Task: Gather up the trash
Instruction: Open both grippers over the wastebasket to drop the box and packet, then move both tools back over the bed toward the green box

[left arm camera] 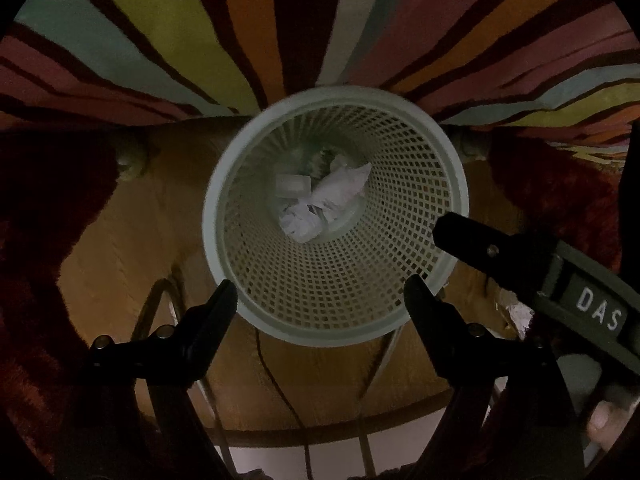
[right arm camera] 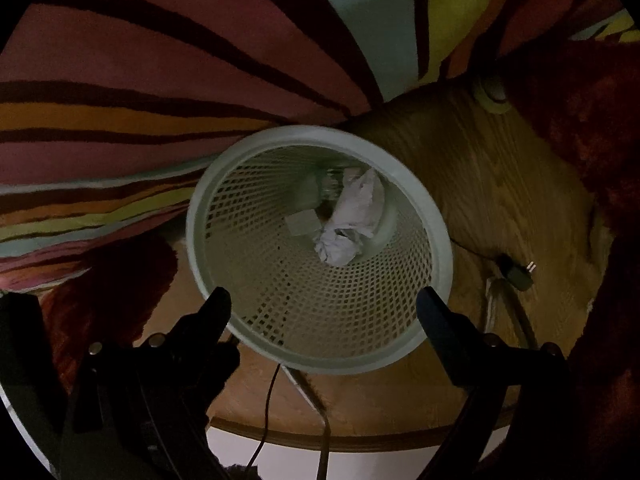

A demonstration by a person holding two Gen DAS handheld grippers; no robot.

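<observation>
On a wooden floor [left arm camera: 120, 240] beside a striped rug [left arm camera: 168, 40], our left gripper [left arm camera: 320, 292] and right gripper [right arm camera: 324, 300] hang spread (both empty) above the mesh wastebasket [left arm camera: 420, 152] holding crumpled paper [left arm camera: 320, 208].

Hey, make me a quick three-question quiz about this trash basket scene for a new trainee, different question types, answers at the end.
1. True or false: the left gripper is shut on a piece of trash.
2. Multiple choice: what lies at the bottom of the mesh wastebasket? A) crumpled white paper B) a banana peel C) nothing
3. Fill in: behind the basket lies a ______ rug.

Key
1. False. Both the left and the right gripper hover over the basket, jaws spread, with nothing between them.
2. A
3. striped, multicoloured
</observation>
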